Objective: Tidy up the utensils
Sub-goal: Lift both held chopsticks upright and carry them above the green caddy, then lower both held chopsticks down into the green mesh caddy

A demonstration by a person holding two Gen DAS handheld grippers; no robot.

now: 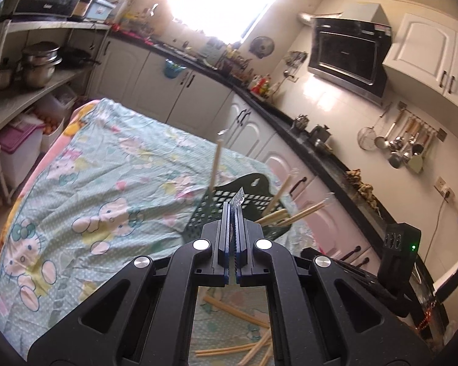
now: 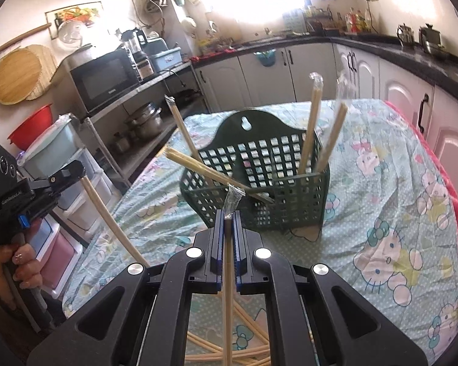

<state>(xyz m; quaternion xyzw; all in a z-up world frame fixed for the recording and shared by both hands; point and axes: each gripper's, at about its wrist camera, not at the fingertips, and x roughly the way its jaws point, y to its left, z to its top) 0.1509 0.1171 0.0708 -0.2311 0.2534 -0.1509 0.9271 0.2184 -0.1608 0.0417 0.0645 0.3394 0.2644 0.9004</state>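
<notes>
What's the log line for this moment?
left gripper: shut on wrapped chopsticks | right gripper: shut on wrapped chopsticks | green basket: partly filled

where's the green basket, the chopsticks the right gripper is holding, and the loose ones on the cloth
green basket [image 2: 293,210], right wrist view, front lattice wall
held chopsticks [image 2: 228,277], right wrist view, shaft between the gripper's pads
loose chopsticks [image 1: 229,350], left wrist view, a stick lying on the tablecloth below the gripper

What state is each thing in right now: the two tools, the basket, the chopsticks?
Left tool: shut on a wrapped chopstick pair.
Right tool: shut on a wrapped chopstick pair.
Green basket: upright on the cloth, several pairs standing tilted inside.
Loose chopsticks: lying scattered on the cloth.
</notes>
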